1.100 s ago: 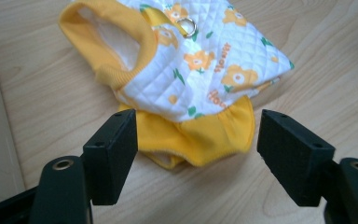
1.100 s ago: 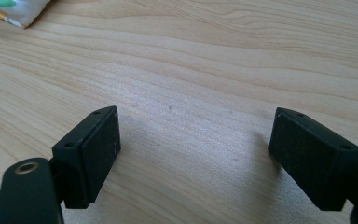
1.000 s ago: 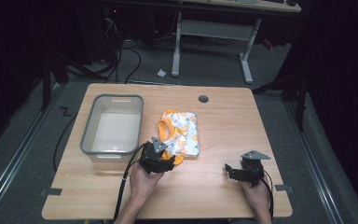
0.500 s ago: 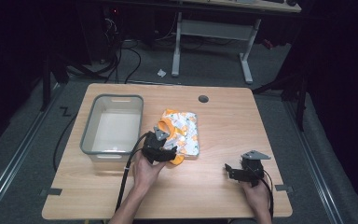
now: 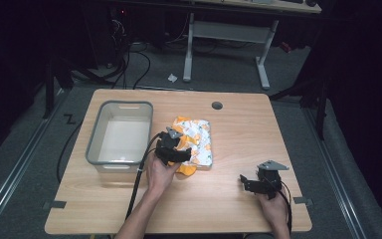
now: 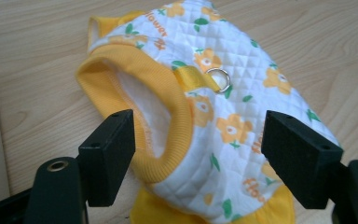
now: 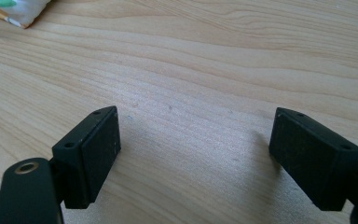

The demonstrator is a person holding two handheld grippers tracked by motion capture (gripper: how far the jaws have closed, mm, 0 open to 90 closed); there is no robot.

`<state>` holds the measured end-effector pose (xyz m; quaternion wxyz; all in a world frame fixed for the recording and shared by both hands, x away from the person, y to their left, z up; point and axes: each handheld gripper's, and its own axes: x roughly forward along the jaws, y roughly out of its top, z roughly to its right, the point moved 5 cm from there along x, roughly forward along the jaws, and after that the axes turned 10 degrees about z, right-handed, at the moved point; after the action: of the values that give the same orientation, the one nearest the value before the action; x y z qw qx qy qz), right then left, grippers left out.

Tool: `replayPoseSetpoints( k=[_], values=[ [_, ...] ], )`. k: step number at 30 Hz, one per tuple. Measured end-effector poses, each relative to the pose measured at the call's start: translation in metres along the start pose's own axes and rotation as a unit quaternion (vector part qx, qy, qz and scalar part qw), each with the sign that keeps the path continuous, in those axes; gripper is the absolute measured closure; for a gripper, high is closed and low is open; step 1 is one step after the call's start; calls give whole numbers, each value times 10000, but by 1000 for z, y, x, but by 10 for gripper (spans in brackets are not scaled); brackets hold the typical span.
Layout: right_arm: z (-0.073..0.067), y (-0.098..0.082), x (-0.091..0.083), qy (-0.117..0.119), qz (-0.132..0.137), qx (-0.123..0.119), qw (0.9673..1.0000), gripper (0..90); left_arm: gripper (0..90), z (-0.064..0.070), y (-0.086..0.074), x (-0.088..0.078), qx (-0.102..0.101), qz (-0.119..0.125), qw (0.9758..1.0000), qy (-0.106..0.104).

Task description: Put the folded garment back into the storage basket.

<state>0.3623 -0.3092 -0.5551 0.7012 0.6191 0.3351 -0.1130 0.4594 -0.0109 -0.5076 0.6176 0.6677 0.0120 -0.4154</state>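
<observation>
A small quilted vest is lying flat on the table, near its middle and just right of a grey bin. The fabric is white with a diamond stitch pattern, printed all over with orange flowers, green leaves and small orange lettering. Its openings are edged in thick yellow ribbed trim, and one trimmed opening is gaping toward the left gripper's camera, showing a white lining inside. A yellow strap on the back is holding a metal ring (it is lying flat against the quilting). More yellow fabric is showing under the near edge.

The left gripper is hovering over the near end of the vest, its jaws spread wide on either side of the trimmed opening, gripping nothing; whether they are touching the cloth is unclear. The left hand is wrapping around its body, a cable trailing back toward the table's near edge.

The right gripper is sitting well apart, near the table's front right corner, jaws gaping over bare wood. One corner of the vest is peeking into the top left of its view
</observation>
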Motion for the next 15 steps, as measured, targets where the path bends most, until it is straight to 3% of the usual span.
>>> replayPoseSetpoints(
  k=[4,8,15],
  values=[
    [0,0,0,1,0,-1,10000,164,257,-5,3,7,-116,-22,9999,73],
    [0,0,0,1,0,0,10000,164,263,-6,10,12,-187,120,9997,93],
    [0,0,0,1,0,-1,10000,164,252,-6,15,26,-138,14,9996,231]
  ],
)
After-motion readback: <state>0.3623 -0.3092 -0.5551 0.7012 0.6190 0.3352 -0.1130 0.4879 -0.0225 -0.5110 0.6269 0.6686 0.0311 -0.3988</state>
